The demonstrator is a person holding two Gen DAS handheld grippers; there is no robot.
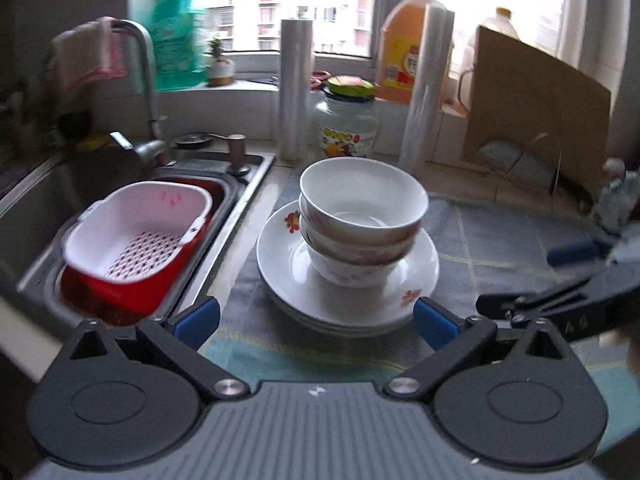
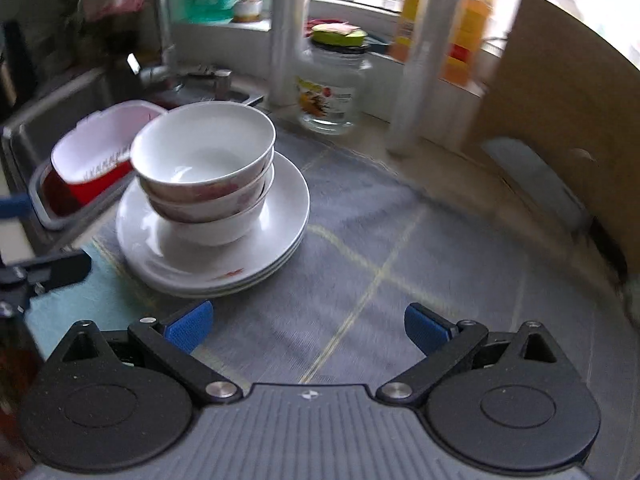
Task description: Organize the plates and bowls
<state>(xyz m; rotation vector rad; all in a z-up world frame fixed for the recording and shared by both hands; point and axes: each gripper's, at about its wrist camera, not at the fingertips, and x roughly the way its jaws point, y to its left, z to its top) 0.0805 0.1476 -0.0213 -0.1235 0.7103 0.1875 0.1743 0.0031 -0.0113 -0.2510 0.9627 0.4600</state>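
The stack of bowls [image 1: 362, 220] covers the middle of the top plate [image 1: 420, 276], and only the thin rims of the plates beneath it show, so their count is hard to fix. The lower bowls show just bands of their sides. The white basket [image 1: 136, 232] hides most of the red basin [image 1: 116, 292] under it. The green bottle [image 1: 176, 36] on the sill is smeared by blur, its label unreadable. The cardboard sheet [image 1: 532, 120] screens most of the far jug [image 1: 502, 20] behind it. From the left camera the right gripper [image 1: 576, 276] is cut off at the picture's edge; its jaws cannot be made out there.
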